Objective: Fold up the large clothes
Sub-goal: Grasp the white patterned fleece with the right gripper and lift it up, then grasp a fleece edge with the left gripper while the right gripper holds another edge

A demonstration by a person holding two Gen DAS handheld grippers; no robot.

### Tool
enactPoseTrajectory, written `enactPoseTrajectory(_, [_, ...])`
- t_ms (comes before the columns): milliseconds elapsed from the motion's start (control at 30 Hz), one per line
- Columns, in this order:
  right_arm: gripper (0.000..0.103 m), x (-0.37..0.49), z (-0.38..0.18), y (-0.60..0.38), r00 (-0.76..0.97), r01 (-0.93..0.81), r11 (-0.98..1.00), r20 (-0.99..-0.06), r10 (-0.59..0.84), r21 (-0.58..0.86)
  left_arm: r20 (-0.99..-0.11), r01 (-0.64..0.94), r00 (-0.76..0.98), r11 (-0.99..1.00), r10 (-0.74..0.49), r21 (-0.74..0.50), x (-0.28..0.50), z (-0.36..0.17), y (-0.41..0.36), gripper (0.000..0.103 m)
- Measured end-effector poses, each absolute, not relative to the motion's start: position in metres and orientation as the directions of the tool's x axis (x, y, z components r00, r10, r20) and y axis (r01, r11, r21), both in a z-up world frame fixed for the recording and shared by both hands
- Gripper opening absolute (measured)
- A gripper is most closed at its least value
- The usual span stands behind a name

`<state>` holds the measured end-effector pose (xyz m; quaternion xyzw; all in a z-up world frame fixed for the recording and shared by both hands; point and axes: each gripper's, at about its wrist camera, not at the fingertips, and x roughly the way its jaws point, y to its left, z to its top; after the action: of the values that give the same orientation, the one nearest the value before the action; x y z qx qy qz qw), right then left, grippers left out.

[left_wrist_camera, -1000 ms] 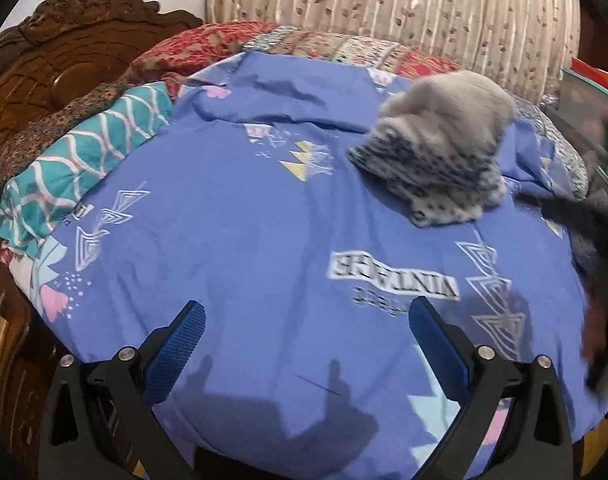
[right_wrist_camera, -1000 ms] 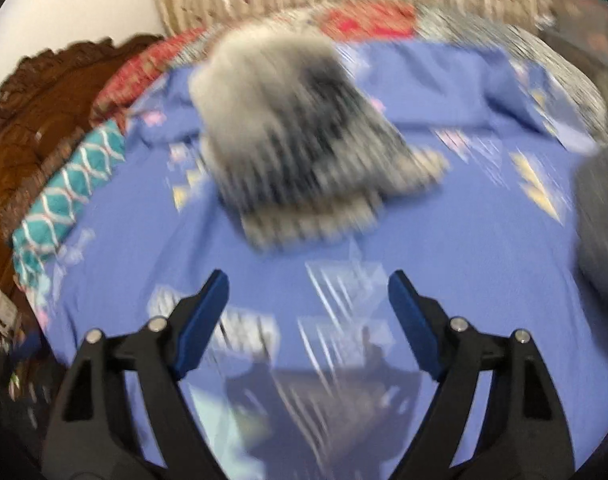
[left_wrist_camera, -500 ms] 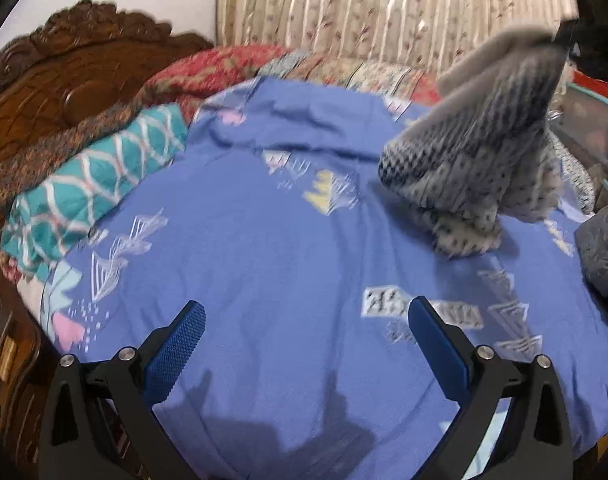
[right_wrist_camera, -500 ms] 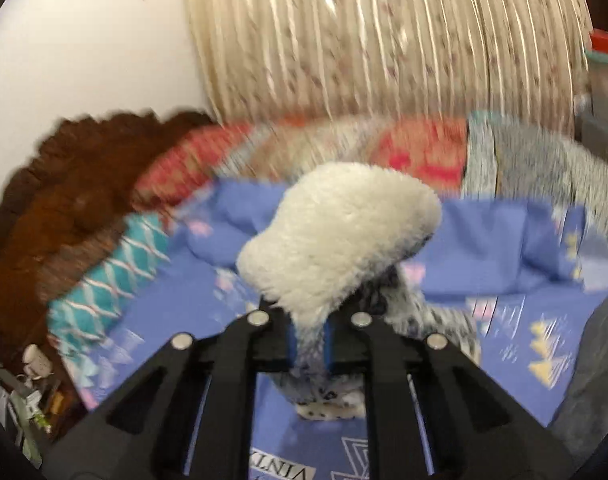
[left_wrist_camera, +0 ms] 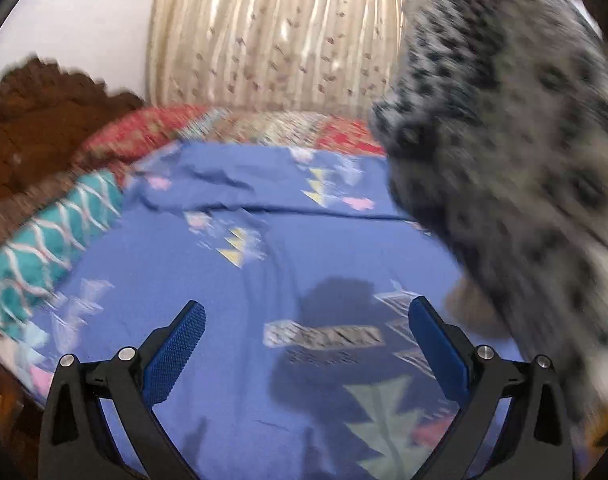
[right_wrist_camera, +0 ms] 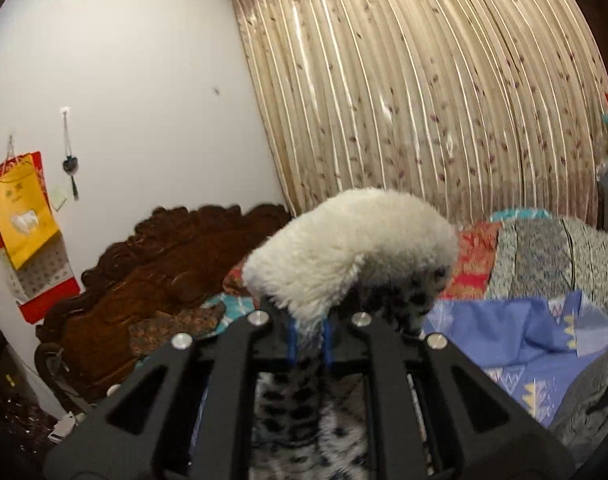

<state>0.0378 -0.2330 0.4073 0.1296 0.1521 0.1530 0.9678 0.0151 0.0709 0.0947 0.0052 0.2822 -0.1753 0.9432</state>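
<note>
Blue pads of the left gripper (left_wrist_camera: 305, 344) stand wide apart, holding nothing, above the blue sheet (left_wrist_camera: 264, 280) on the bed. At right the spotted fleece garment (left_wrist_camera: 503, 160) hangs in the air (blurred), its shadow on the sheet below. Beyond it are a curtain (left_wrist_camera: 272, 36) and a carved headboard (left_wrist_camera: 44, 120).

From the right wrist, the right gripper (right_wrist_camera: 307, 340) is clamped on the garment (right_wrist_camera: 343, 248); its white lining flops over the fingers, and spotted fabric trails beneath. A calendar (right_wrist_camera: 24, 216) hangs on the wall.
</note>
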Motion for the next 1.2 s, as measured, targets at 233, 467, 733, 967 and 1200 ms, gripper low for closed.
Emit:
enactPoseTrajectory(233, [0.072, 0.084, 0.243, -0.258, 0.788, 0.199, 0.965, -0.558, -0.262, -0.172, -0.600, 0.266, 0.742, 0.953, -0.299, -0.145, 0.019, 0.080, 0.101, 0.113])
enactPoseTrajectory(467, [0.073, -0.011, 0.103, -0.277, 0.664, 0.127, 0.989, -0.747, -0.032, 0.070, -0.726, 0.307, 0.602, 0.936, -0.331, -0.173, 0.027, 0.043, 0.103, 0.113])
enactPoseTrajectory(733, [0.080, -0.096, -0.007, -0.267, 0.540, 0.228, 0.854, -0.791, 0.288, 0.467, -0.829, 0.296, 0.292, 0.870, -0.476, -0.396, 0.064, -0.020, 0.065, 0.113])
enactPoseTrajectory(967, [0.011, -0.065, -0.027, -0.196, 0.444, 0.036, 0.797, -0.724, 0.528, 0.603, -0.837, 0.334, 0.278, 0.864, -0.471, -0.376, 0.061, -0.020, 0.044, 0.027])
enactPoseTrajectory(1200, [0.041, 0.046, 0.079, -0.165, 0.600, -0.111, 0.778, -0.582, 0.548, 0.619, -0.761, 0.142, 0.582, 0.957, -0.286, -0.251, 0.084, 0.067, 0.112, 0.025])
